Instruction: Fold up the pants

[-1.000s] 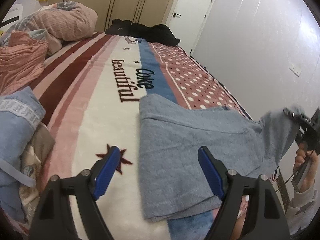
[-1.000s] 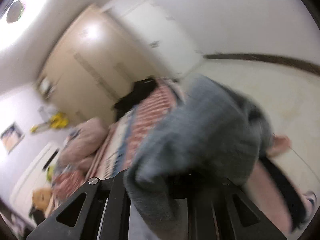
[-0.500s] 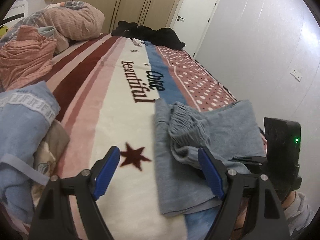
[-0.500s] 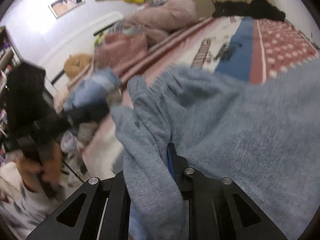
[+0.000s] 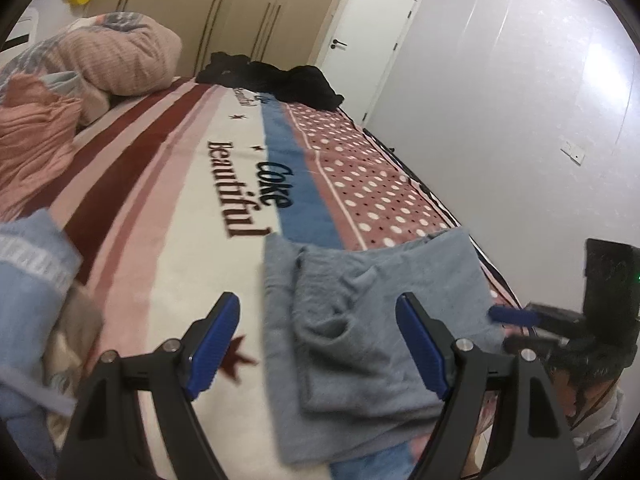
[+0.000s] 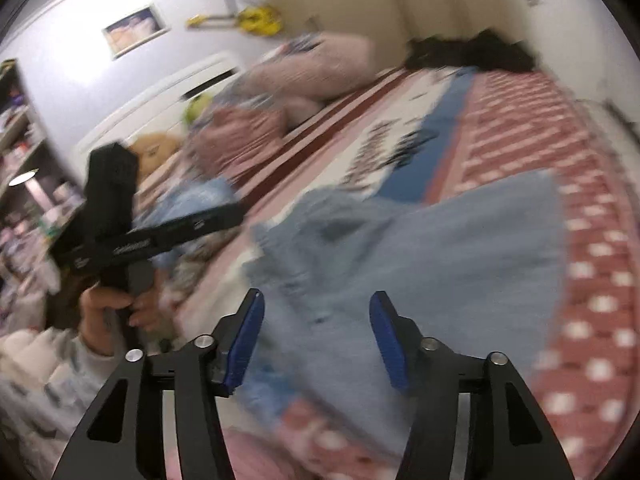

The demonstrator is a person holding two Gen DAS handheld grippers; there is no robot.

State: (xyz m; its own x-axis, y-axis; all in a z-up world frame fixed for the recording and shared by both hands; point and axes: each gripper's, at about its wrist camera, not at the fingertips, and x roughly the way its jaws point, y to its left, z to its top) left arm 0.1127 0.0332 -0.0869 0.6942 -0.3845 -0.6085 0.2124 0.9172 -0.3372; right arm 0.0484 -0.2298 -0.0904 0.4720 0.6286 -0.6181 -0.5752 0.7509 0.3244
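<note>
The grey-blue pants (image 5: pixel 372 320) lie folded over on the striped bed blanket (image 5: pixel 188 216), near its right front edge. My left gripper (image 5: pixel 316 344) is open and empty, held above the pants' left part. My right gripper (image 6: pixel 316 336) is open and empty, just above the pants (image 6: pixel 420 256); this view is blurred. The right gripper also shows in the left wrist view (image 5: pixel 516 318) at the pants' right edge. The left gripper shows in the right wrist view (image 6: pixel 224 216), held in a hand.
A light blue garment pile (image 5: pixel 28 280) lies at the left. Pink bedding (image 5: pixel 100 56) and black clothes (image 5: pixel 272 80) lie at the far end of the bed. A white wall (image 5: pixel 520 120) runs along the bed's right side.
My right gripper has let go of the pants and opened, drawing back to their right edge. The lifted part now lies folded over on the bed. My left gripper stayed open.
</note>
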